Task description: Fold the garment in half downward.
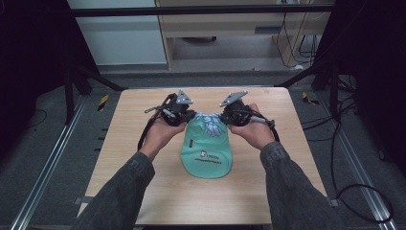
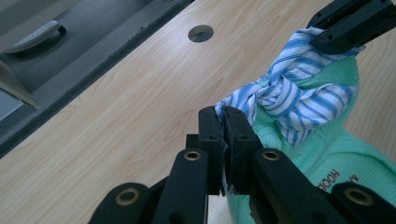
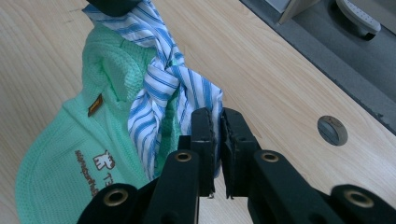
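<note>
Tightly clamped on one end of a blue-and-white striped cloth [image 2: 299, 95], the left gripper [image 2: 224, 122], jaws pressed together with a sliver of fabric between them. Likewise pinched on the other end of the same striped cloth [image 3: 161, 100], the right gripper [image 3: 217, 122], jaws nearly meeting over the fabric. Knotted once at its middle, between the two grippers, and resting on a mint-green mesh cap [image 1: 207, 151]. Printed on the cap in brown: a small bear-like logo and lines of lettering too small to read whole; only "HOOK" legible on a small brown tab in the left gripper view, and "T3" beside the logo in the right gripper view. Lying near the middle of the wooden table [image 1: 129, 158], slightly toward the far edge, brim toward the near edge. One cap, one striped cloth, two grippers. Held in a left hand [image 1: 160, 132] and a right hand [image 1: 256, 132], grey sleeves entering from the near edge. Set into the tabletop toward the far edge, one round hole [image 2: 201, 33].
</note>
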A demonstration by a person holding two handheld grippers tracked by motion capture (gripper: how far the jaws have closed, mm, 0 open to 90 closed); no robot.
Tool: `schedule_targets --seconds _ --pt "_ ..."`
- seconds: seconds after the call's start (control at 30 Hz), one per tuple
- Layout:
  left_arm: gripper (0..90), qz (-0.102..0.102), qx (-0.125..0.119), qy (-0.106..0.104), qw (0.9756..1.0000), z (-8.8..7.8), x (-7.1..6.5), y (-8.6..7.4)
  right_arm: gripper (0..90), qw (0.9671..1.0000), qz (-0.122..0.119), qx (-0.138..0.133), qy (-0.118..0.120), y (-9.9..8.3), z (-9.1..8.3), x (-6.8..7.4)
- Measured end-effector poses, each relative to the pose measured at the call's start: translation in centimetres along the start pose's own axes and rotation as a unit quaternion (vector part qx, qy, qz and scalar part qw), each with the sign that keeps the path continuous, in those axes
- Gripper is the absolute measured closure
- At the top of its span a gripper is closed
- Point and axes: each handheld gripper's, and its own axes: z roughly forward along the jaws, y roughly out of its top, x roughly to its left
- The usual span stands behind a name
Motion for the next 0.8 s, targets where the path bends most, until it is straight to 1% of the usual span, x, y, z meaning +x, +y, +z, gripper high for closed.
schedule_targets --seconds 0.07,0.17,0.3,0.47,0.5,0.6,0.63,0.77,0.8 --pt "86.7 0.003 0.002 -0.003 1.0000 0.2 -0.2 0.0 84.2 1.0000 0.002 0.001 -0.001 -0.1 0.1 0.0" --pt "86.7 0.005 0.003 -0.002 1.0000 0.3 -0.3 -0.1 84.2 1.0000 -0.003 0.005 -0.002 -0.2 0.2 -0.1" --pt "86.6 0.003 -0.002 0.002 1.0000 0.6 -0.1 0.0 84.2 1.0000 -0.002 0.005 -0.006 -0.2 0.3 -0.4" --pt "86.5 0.002 0.001 0.003 1.0000 1.1 -0.1 -0.1 84.2 0.9999 -0.001 0.007 -0.010 -0.1 0.7 -0.6" --pt "86.6 0.007 0.003 0.003 1.0000 1.3 -0.3 -0.3 84.2 0.9999 -0.003 0.008 -0.011 -0.2 0.9 -0.5" --pt "86.5 0.008 0.003 0.002 1.0000 1.4 -0.4 -0.6 84.2 0.9999 -0.006 0.010 -0.010 -0.5 1.0 -0.3" --pt "86.5 0.009 0.002 0.003 0.9999 1.5 -0.6 -0.9 84.2 0.9999 -0.009 0.009 -0.009 -0.7 1.2 -0.1" --pt "86.4 0.009 0.002 0.002 1.0000 1.5 -0.9 -1.4 84.2 0.9999 -0.007 0.007 -0.007 -1.2 1.3 0.3" --pt "86.4 0.012 0.004 0.002 0.9999 1.5 -1.0 -1.5 84.2 0.9999 -0.007 0.007 -0.007 -1.2 1.3 0.3"
